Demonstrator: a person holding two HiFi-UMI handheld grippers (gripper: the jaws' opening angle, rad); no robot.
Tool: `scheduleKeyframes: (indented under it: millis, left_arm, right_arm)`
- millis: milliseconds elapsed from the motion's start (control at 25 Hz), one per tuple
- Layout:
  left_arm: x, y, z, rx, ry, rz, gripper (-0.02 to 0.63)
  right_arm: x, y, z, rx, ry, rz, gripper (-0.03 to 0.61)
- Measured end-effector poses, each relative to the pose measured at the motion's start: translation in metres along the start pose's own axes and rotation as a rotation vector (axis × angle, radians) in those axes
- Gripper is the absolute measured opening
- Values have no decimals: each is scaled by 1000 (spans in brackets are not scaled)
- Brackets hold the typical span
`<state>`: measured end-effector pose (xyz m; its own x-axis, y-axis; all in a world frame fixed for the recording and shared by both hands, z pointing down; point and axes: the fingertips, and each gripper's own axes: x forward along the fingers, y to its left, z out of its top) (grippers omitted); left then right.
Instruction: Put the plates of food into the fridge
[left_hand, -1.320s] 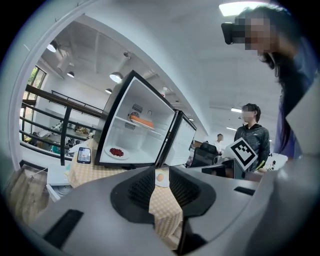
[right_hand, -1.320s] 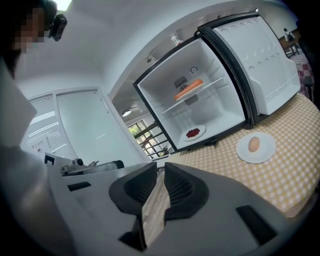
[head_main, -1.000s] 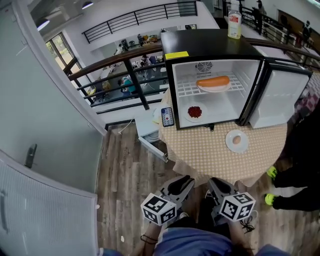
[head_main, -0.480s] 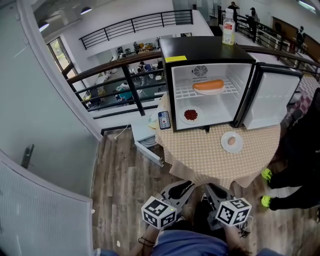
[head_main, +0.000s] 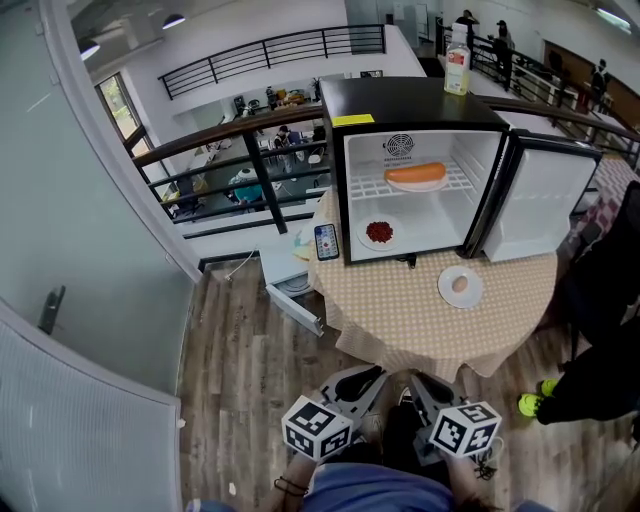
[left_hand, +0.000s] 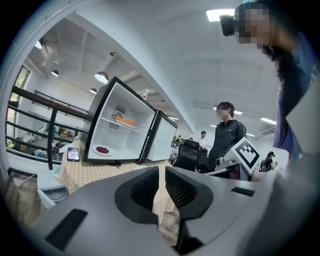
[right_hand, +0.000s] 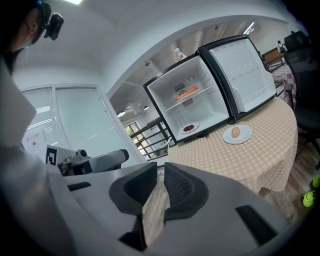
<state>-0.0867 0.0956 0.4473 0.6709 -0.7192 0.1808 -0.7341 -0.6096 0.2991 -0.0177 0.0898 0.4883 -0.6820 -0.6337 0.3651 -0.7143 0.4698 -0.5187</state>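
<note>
This is looking like an open office building: a railing (head_main: 215, 122) is running along an upper level, people at desks (head_main: 247, 178) are working below, and a glass partition (head_main: 100, 230) is standing at the left.

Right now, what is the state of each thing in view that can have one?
fridge door, open wide.
sausage plate, on the upper shelf.
red food plate, on fridge floor.
egg plate, outside, on the table.
left claw, shut, empty.
right claw, shut, empty.
</note>
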Motion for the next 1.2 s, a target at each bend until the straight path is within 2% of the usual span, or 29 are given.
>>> scheduleKeyframes:
  millis: [640, 880, 1040, 1200]
  left_arm:
    - [30, 3, -12, -30, 63, -59, 48]
    - [73, 7, -14, -23, 113, -101, 48]
    - [104, 16, -12, 10, 157, -113, 48]
    - [138, 32, -7, -13, 182, -111, 49]
  right_arm:
    - [2, -31, 6, 50, -8, -61, 57]
    - [3, -76, 23, 93, -19, -125, 57]
    - [10, -107, 41, 114, -20, -160, 57]
    - [23, -140, 59, 136, -6, -187, 57]
